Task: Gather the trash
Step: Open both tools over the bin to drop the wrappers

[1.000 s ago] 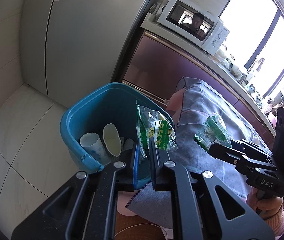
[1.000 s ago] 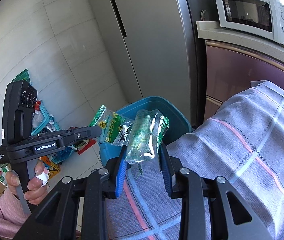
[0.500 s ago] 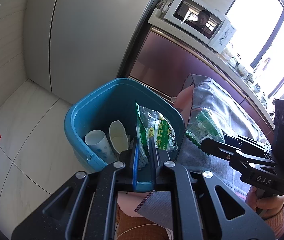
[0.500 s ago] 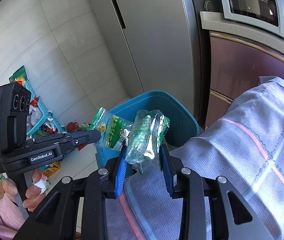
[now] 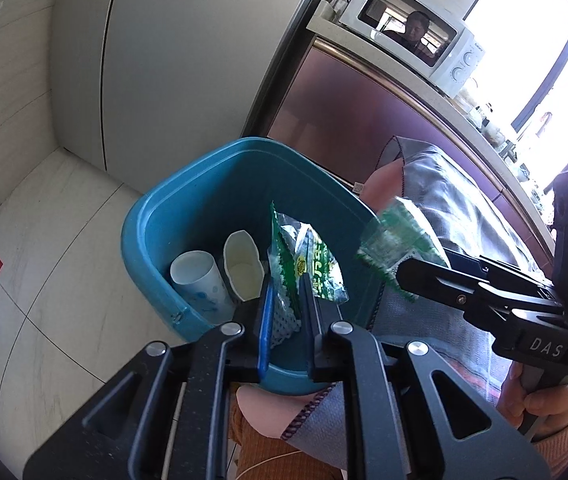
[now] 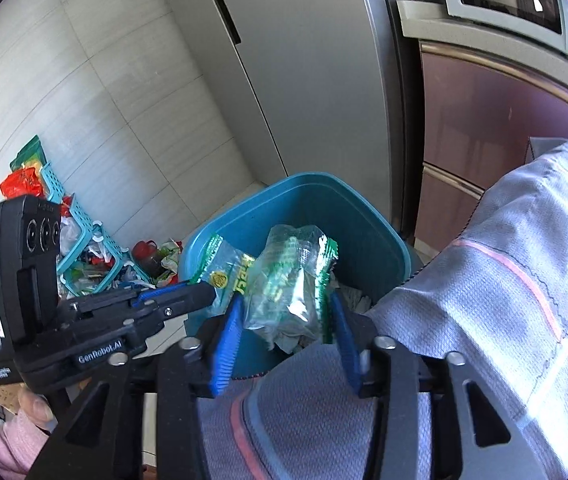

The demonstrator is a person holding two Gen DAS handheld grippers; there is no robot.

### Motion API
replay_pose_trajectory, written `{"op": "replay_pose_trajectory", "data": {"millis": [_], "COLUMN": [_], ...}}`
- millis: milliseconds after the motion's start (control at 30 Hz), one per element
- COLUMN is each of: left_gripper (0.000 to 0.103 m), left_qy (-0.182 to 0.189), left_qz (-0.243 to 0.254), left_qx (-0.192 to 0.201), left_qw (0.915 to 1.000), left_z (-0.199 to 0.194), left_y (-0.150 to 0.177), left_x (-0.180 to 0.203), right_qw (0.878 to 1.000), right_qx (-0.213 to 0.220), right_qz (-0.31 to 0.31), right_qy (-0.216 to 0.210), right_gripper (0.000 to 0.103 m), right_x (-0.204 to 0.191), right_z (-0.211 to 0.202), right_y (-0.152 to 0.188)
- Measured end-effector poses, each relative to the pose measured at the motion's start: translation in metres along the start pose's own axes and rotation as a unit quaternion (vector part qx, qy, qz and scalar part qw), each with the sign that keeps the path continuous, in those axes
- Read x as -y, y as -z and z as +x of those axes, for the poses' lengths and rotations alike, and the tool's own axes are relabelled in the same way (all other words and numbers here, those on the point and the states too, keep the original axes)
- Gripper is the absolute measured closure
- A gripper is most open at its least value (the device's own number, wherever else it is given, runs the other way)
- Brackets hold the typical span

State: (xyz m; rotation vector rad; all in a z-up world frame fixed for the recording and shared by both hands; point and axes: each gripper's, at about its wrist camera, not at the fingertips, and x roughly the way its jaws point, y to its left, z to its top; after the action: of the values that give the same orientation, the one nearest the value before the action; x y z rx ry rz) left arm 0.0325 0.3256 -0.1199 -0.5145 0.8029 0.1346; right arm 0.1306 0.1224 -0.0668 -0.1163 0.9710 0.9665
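A blue bin (image 5: pixel 143 216) stands on the floor with a white paper cup (image 5: pixel 197 276) and a crushed cup (image 5: pixel 243 268) inside. Over its near rim my left gripper (image 5: pixel 287 280) grips a green-and-yellow snack wrapper (image 5: pixel 316 272) that stands upright between the pads; its jaws are just opening. Beside it my right gripper (image 6: pixel 285 298) is opening over the bin. A crumpled clear-and-green wrapper (image 6: pixel 288 280) sits blurred and loose between its wide-apart pads. In the right wrist view the left gripper (image 6: pixel 203 292) and its wrapper (image 6: pixel 223 264) show at left. In the left wrist view the right gripper (image 5: pixel 404 272) and the crumpled wrapper (image 5: pixel 400 232) show at right.
A grey checked cloth (image 6: pixel 504 300) drapes right beside the bin. Behind the bin stand a steel fridge (image 5: pixel 155 60) and a maroon cabinet with a microwave (image 5: pixel 412 28) on top. On the tiled floor lies a teal basket (image 6: pixel 83 240) amid loose rubbish.
Both grippers have come forward and down over the bin. The right jaws have spread wide and their wrapper has come loose. The left pads stand slightly further apart.
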Motion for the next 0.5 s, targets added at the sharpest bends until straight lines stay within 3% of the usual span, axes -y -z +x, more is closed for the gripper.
{"op": "replay_pose_trajectory", "data": {"millis": [133,500], "left_gripper": [0.083,0.082], "left_qy": [-0.001,-0.001], "left_qz": [-0.01,-0.015], "left_qx": [-0.008,-0.018], "left_qw": [0.9999,0.9997], "left_z": [0.012,0.024], "left_y": [0.0,0.006], "left_x": [-0.004,-0.007], "right_qw": [1.0,0.999], "right_qx": [-0.001,0.01], "right_qz": [0.023,0.035], "right_qy": [-0.009,-0.018], "right_gripper": [0.05,0.039], "right_x": [0.008,0.013], "right_z": [0.004,0.002], "right_y": [-0.002,-0.003]}}
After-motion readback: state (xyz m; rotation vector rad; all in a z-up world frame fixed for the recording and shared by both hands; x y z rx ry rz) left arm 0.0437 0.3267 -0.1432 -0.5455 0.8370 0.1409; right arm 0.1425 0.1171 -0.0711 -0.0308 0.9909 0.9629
